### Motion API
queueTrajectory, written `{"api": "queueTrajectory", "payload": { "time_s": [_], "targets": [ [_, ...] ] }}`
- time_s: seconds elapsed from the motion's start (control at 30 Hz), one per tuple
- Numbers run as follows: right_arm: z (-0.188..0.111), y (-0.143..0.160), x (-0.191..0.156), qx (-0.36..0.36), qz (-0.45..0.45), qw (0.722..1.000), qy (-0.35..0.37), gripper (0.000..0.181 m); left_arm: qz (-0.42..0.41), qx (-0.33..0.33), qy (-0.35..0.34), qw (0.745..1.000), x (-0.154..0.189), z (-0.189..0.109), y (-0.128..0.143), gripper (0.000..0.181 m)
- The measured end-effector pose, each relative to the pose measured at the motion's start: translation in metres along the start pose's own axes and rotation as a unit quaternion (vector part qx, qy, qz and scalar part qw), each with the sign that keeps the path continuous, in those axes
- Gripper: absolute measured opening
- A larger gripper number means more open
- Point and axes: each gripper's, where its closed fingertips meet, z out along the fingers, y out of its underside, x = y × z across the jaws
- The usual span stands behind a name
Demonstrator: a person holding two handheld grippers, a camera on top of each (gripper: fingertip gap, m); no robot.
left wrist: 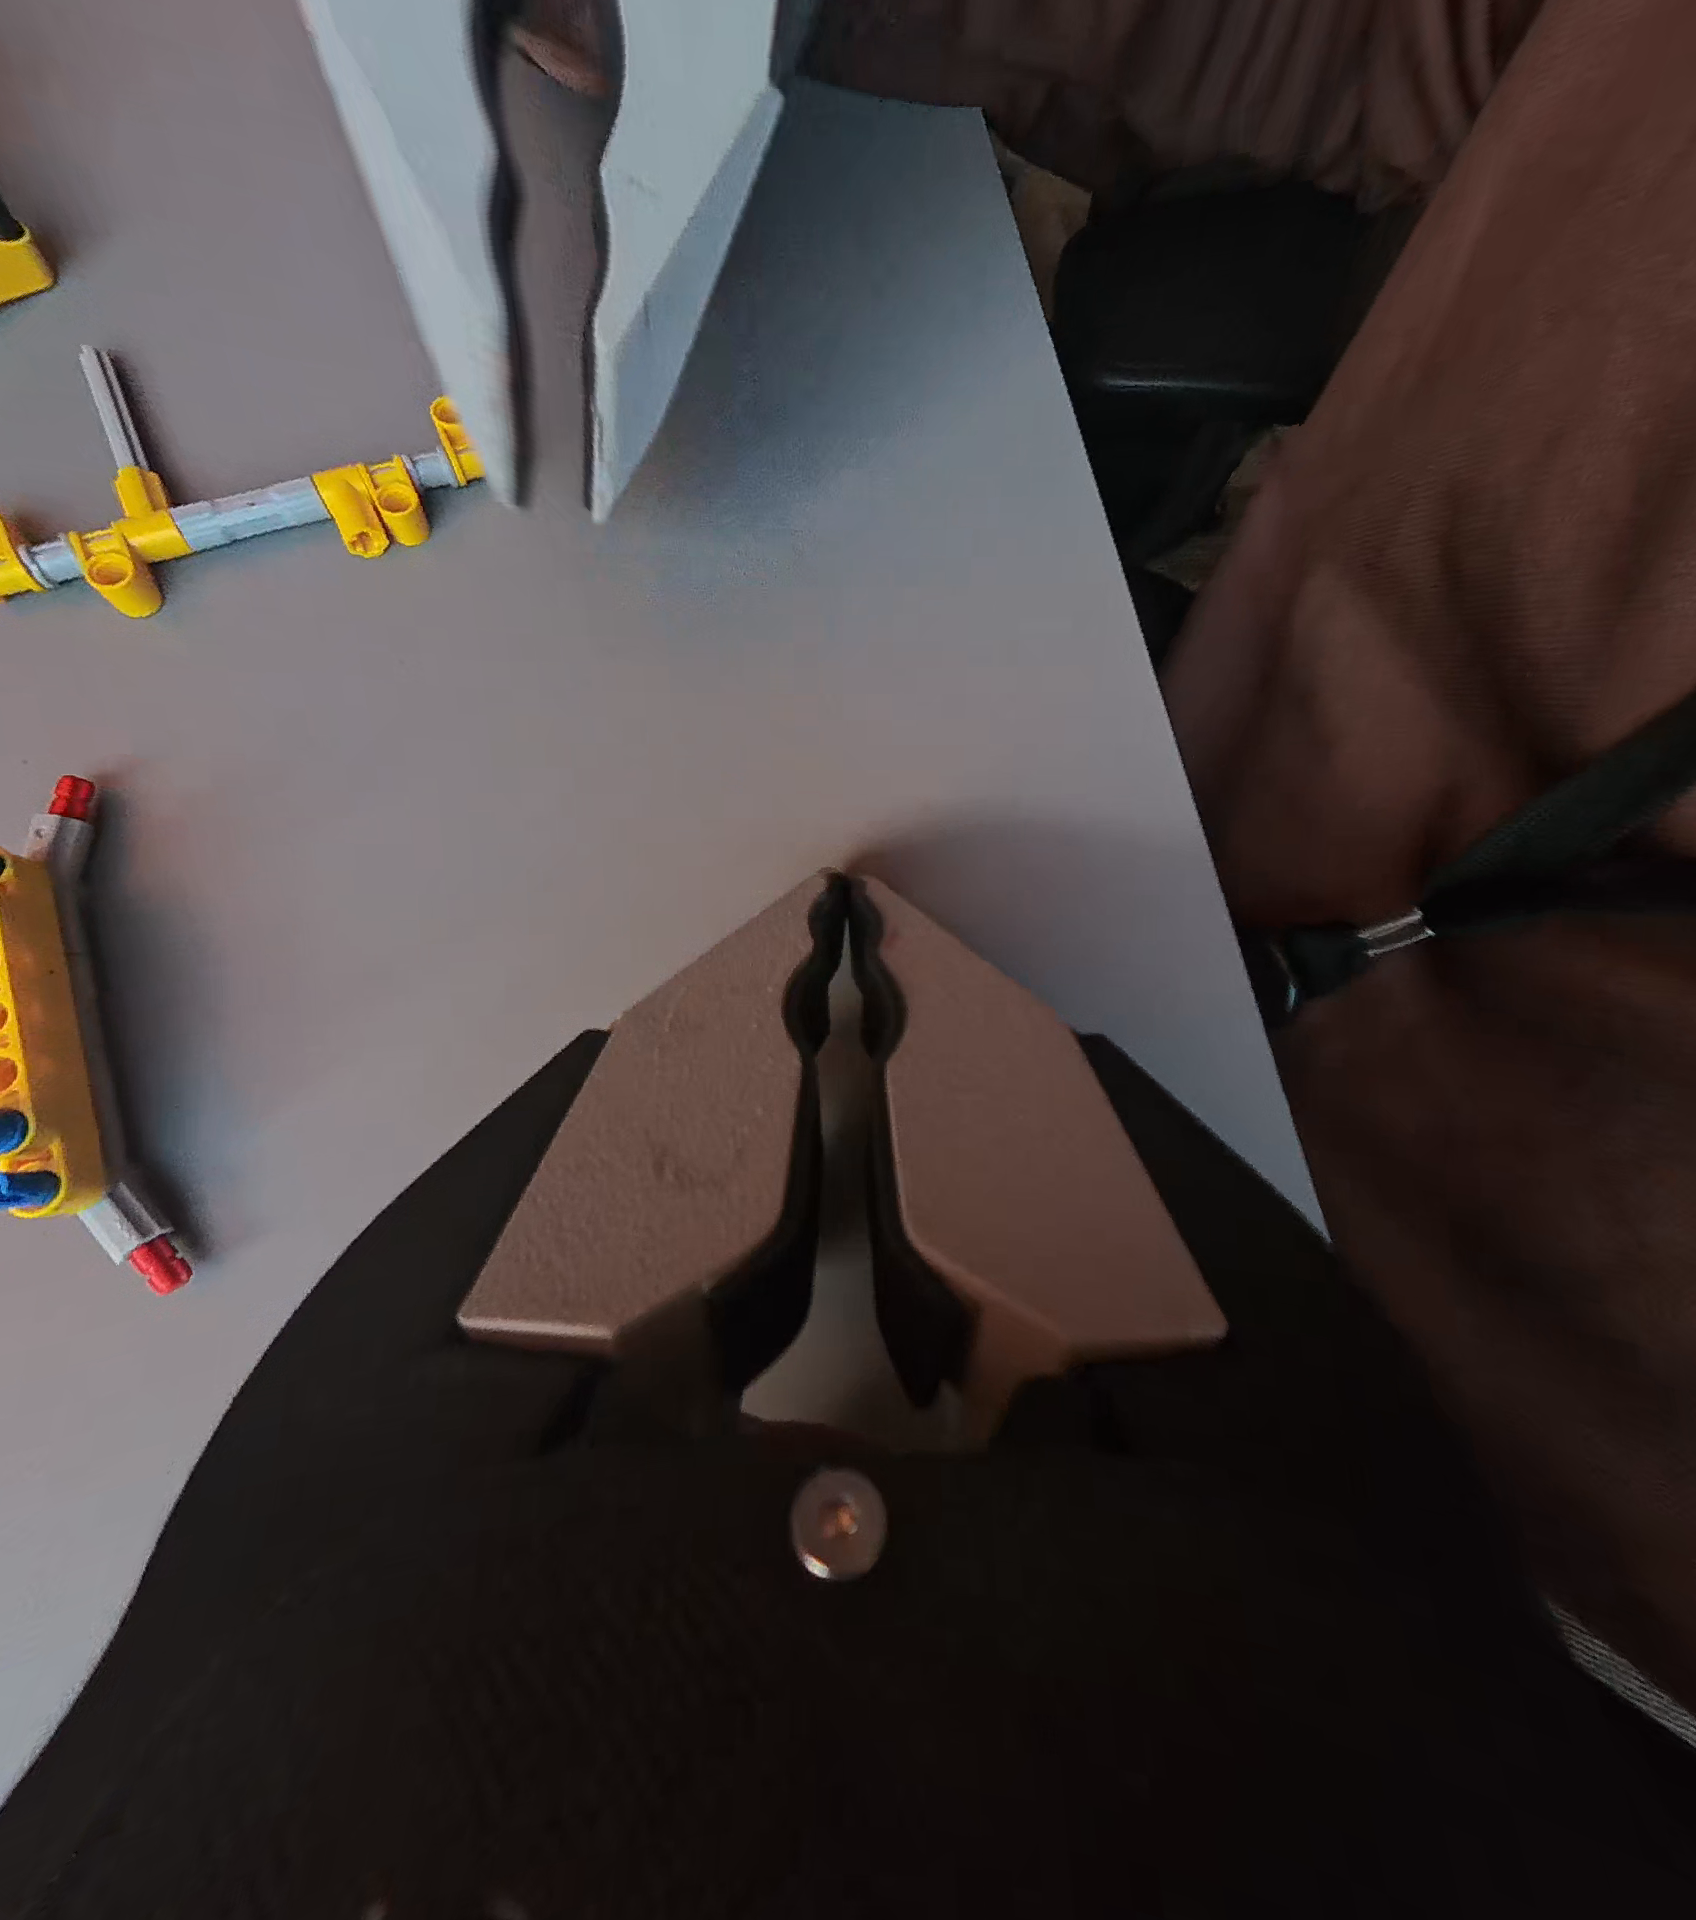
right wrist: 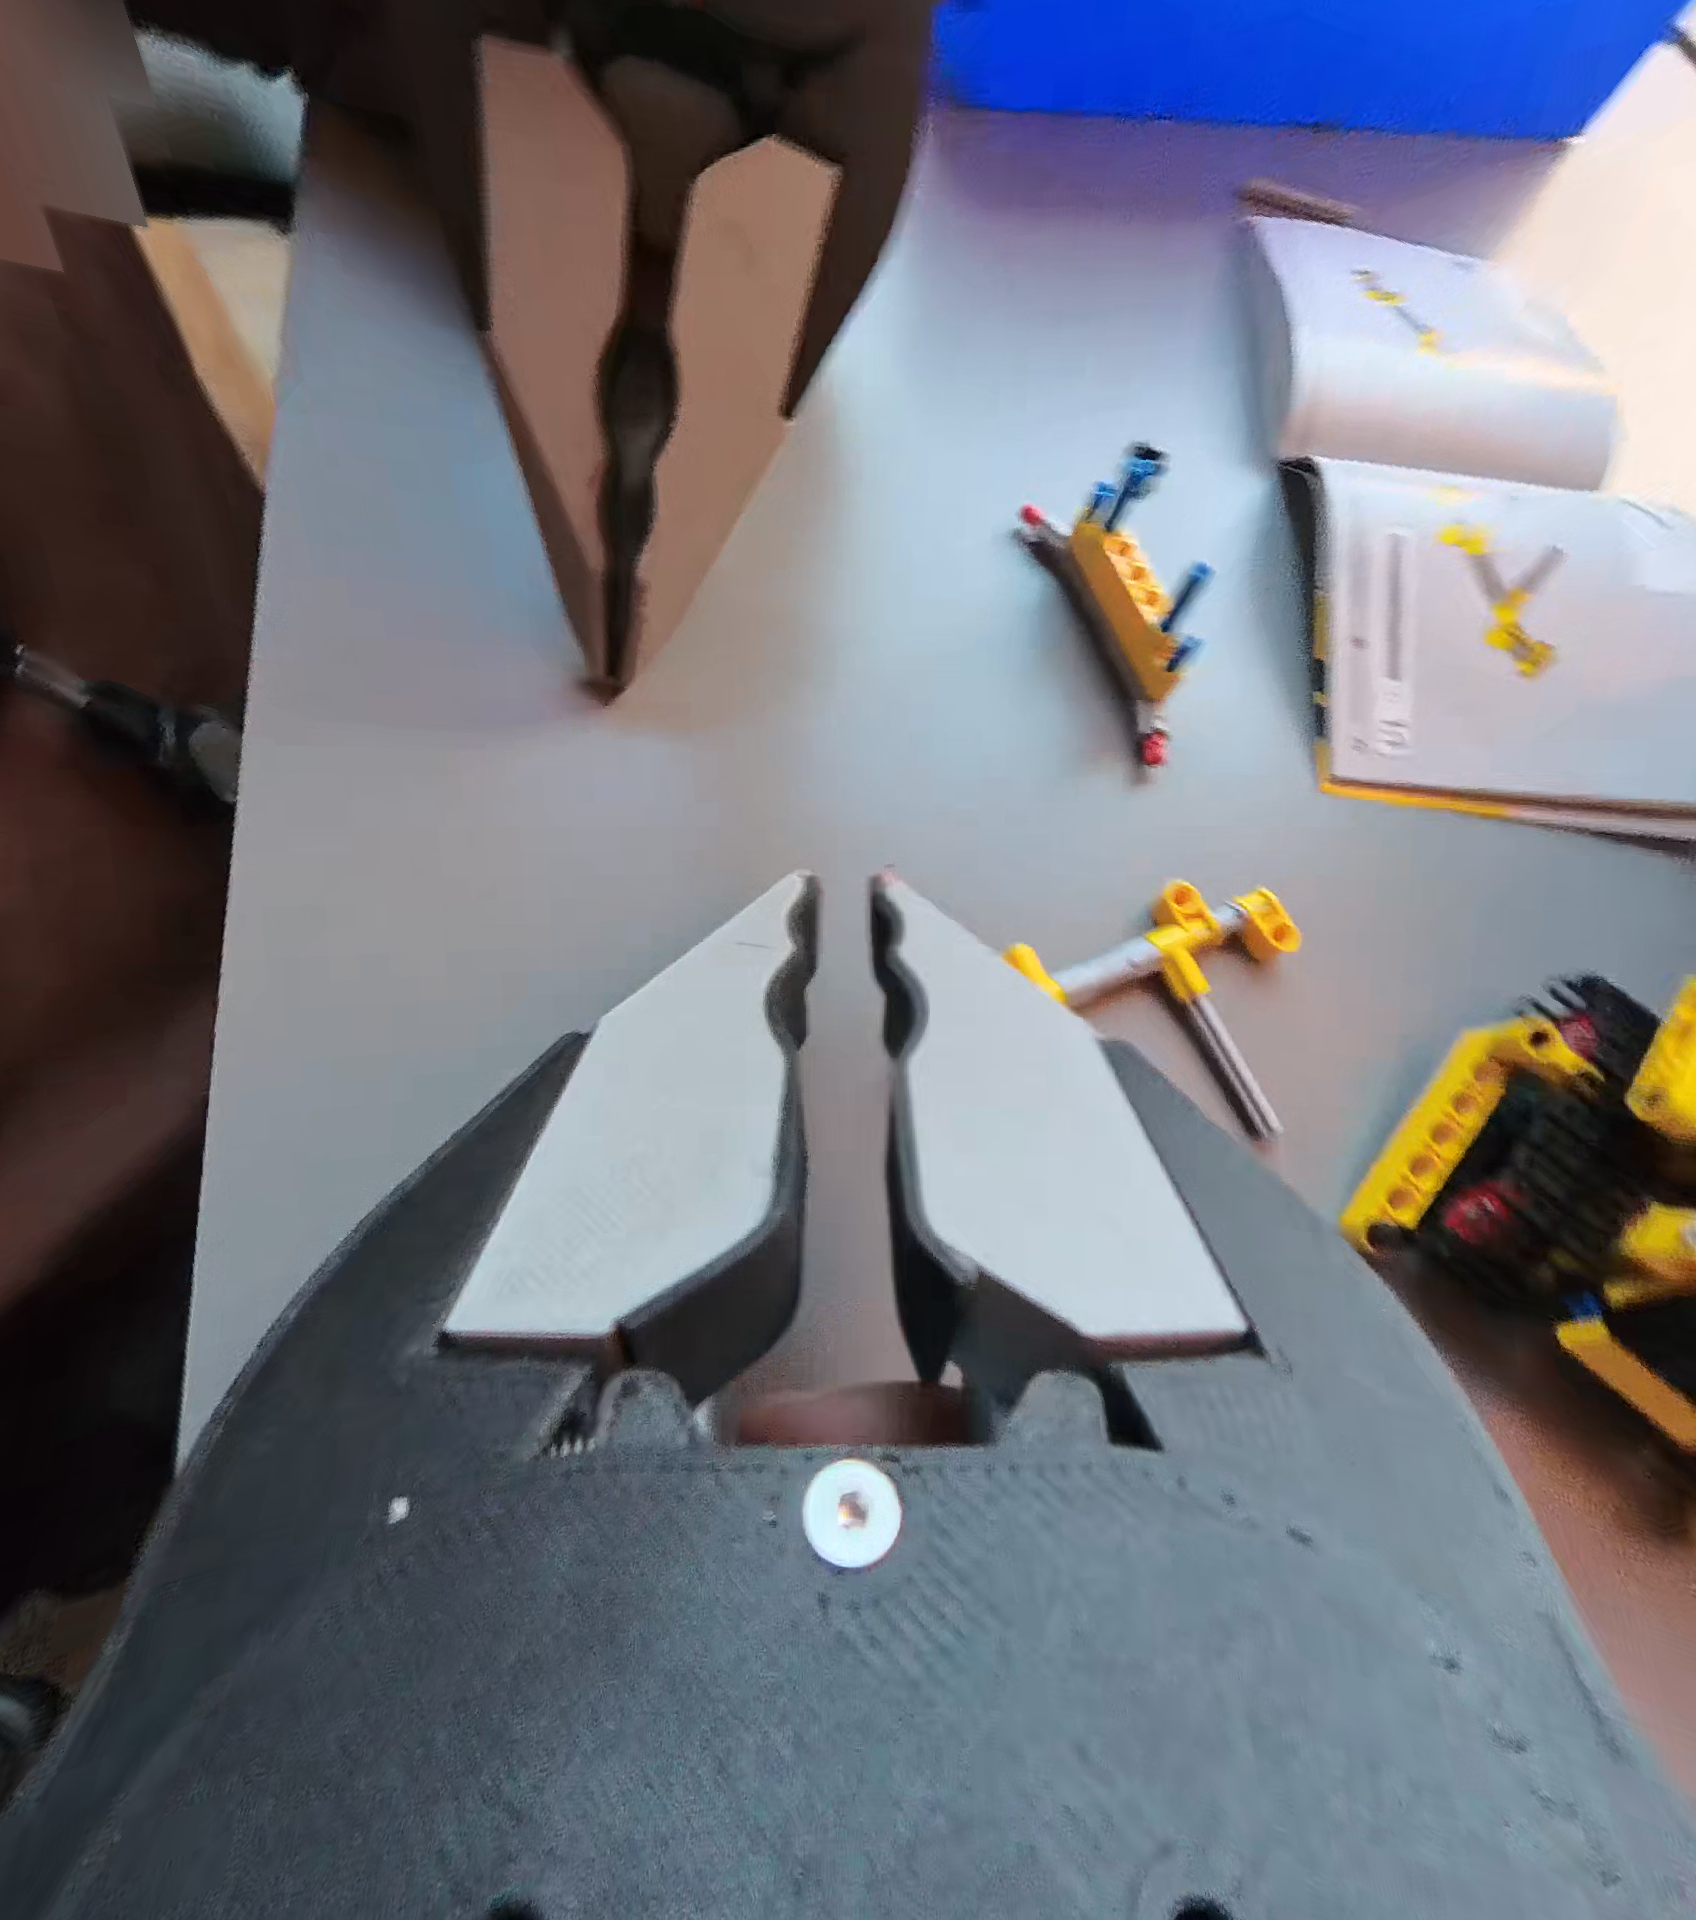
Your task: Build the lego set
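Left wrist view shows the left gripper (left wrist: 839,894) over the grey table (left wrist: 532,727) near its edge, fingers pressed together at the tips with nothing between them. The right gripper (right wrist: 844,888) faces it from across the table, its fingers a little apart and empty.

The lego parts lie well apart from both grippers. A grey rod with yellow connectors (left wrist: 200,520) lies flat, its long axis running across the left wrist view, with a thinner grey rod (left wrist: 111,405) branching off at a right angle and pointing away. The right gripper's tips hang just beside one end of it. A yellow beam with blue pins (left wrist: 13,1039) lies nearer the left gripper, long axis roughly parallel to the table edge, pins sticking out sideways, red-tipped rods at each end. The half-built yellow and black vehicle (right wrist: 1602,1195) and an open instruction booklet (right wrist: 1509,623) sit farther off.

No part is held, so the step in hand seems to be choosing the next piece. To do it well, I judge the right gripper should open wider, turn to cross the rod's long axis and close on bare grey rod between connectors, while the left steadies the other end.
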Motion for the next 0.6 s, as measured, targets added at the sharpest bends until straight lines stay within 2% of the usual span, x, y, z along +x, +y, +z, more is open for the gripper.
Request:
{"api": "queueTrajectory", "payload": {
  "time_s": [0.07, 0.2, 0.27, 0.37, 0.4, 0.43, 0.57, 0.6],
  "targets": [
    [-0.007, 0.004, 0.016, 0.003, 0.033, 0.999, 0.04, 0.019, 0.0, 0.0, 0.001, 1.0, 0.0, 0.0, 0.0, 0.0],
    [-0.019, 0.014, 0.041, -0.008, 0.084, 0.991, 0.106, 0.024, -0.003, 0.0, 0.001, 1.0, 0.001, 0.0, 0.0, 0.0],
    [-0.017, 0.019, 0.042, -0.021, 0.111, 0.988, 0.108, 0.025, -0.009, 0.001, 0.004, 1.0, 0.001, 0.0, 0.001, 0.0],
    [-0.003, 0.029, 0.037, -0.064, 0.145, 0.984, 0.084, 0.038, -0.02, 0.002, 0.008, 1.0, 0.001, -0.001, 0.001, 0.0],
    [0.0, 0.029, 0.037, -0.07, 0.143, 0.984, 0.087, 0.037, -0.025, 0.003, 0.009, 1.0, 0.0, -0.001, 0.001, 0.0],
    [0.002, 0.027, 0.032, -0.072, 0.132, 0.986, 0.077, 0.026, -0.03, 0.004, 0.002, 1.0, -0.002, -0.001, 0.001, 0.0],
    [0.008, 0.021, 0.007, -0.087, 0.074, 0.993, 0.04, 0.021, -0.049, 0.012, -0.052, 0.997, -0.018, -0.006, 0.001, 0.0],
    [0.007, 0.02, 0.004, -0.091, 0.061, 0.993, 0.041, 0.025, -0.05, 0.013, -0.062, 0.997, -0.02, -0.007, 0.002, 0.0]
  ]
}}
